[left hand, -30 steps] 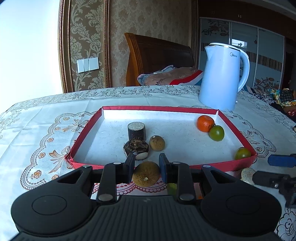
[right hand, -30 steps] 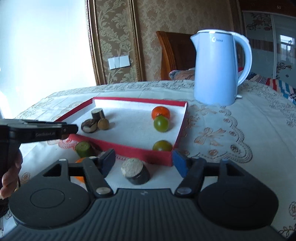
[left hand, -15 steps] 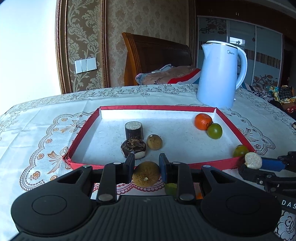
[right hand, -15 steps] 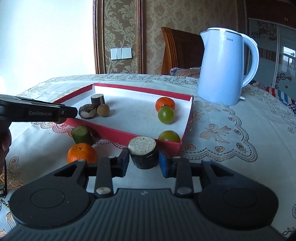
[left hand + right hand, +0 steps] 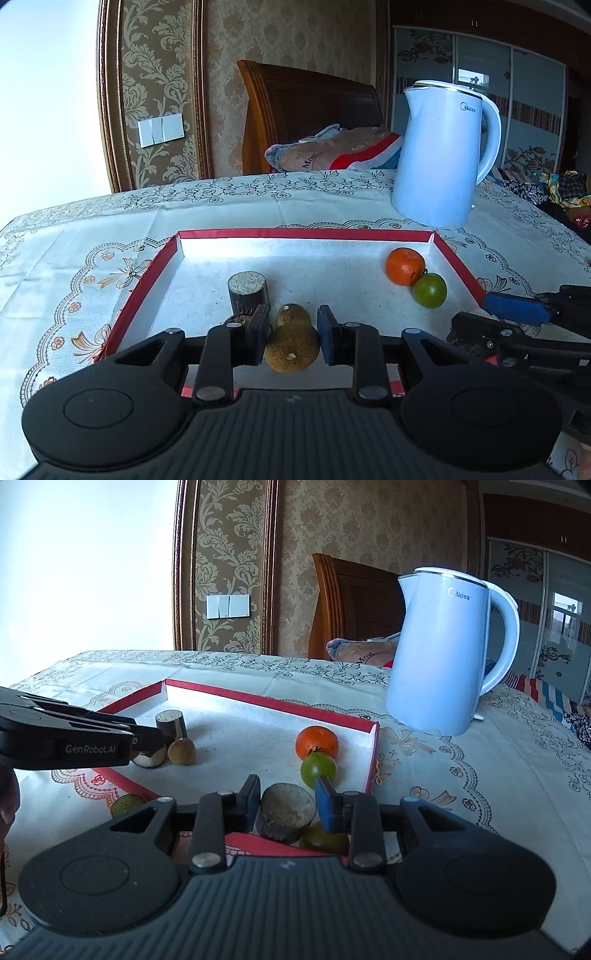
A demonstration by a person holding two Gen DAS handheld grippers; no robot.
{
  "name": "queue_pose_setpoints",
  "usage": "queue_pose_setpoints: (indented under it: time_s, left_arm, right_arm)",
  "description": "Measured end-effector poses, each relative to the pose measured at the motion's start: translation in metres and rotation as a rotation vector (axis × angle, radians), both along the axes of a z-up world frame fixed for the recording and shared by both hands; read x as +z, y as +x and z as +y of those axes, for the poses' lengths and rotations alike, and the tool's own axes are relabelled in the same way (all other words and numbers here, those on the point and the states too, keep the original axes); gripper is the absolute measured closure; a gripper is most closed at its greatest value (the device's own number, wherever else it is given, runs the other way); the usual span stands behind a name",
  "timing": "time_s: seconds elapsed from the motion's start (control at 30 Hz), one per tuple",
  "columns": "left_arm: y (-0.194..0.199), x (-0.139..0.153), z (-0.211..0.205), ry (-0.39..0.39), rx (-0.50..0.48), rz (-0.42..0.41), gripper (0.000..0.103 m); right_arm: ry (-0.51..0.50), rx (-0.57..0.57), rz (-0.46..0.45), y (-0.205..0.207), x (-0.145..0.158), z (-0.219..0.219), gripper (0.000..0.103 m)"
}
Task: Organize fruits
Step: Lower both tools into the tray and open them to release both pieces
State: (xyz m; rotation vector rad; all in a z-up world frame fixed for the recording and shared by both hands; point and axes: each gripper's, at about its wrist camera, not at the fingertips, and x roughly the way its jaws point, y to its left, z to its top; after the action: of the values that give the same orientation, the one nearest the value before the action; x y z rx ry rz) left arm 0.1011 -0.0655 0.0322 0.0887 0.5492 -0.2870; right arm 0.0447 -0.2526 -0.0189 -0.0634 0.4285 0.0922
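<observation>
Nearest, the left gripper (image 5: pixel 291 334) is clamped on a round brown dried fruit (image 5: pixel 291 349), carried over the near rim of the shallow red-edged white tray (image 5: pixel 147 273). The right gripper (image 5: pixel 286 805), whose jaws have just closed, pinches a short dark cylinder with a pale cut top (image 5: pixel 286 816) above the tray's near corner. Below it a green fruit (image 5: pixel 323 838) peeks out, and another greenish piece (image 5: pixel 125 805) lies on the lace tablecloth (image 5: pixel 461 775) outside the tray. Inside, a dark cut stump (image 5: pixel 248 293) and a small brown fruit (image 5: pixel 293 314) sit left; an orange tangerine (image 5: pixel 405 266) touches a green round fruit (image 5: pixel 429 290) right. Beyond stands a white electric kettle (image 5: pixel 441 162). I judge the sorting roughly halfway: two pieces in hand to place, at least one loose.
</observation>
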Motion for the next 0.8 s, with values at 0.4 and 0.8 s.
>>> queue_pose_setpoints:
  time_s: [0.4, 0.8]
  left_arm:
    - [0.036, 0.0, -0.012, 0.018, 0.027, 0.012, 0.075]
    - [0.052, -0.01, -0.02, 0.054, 0.036, 0.019, 0.075]
  right_arm:
    - [0.075, -0.034, 0.085, 0.059, -0.006, -0.004, 0.073]
    - [0.074, -0.055, 0.073, 0.077, -0.003, -0.003, 0.074]
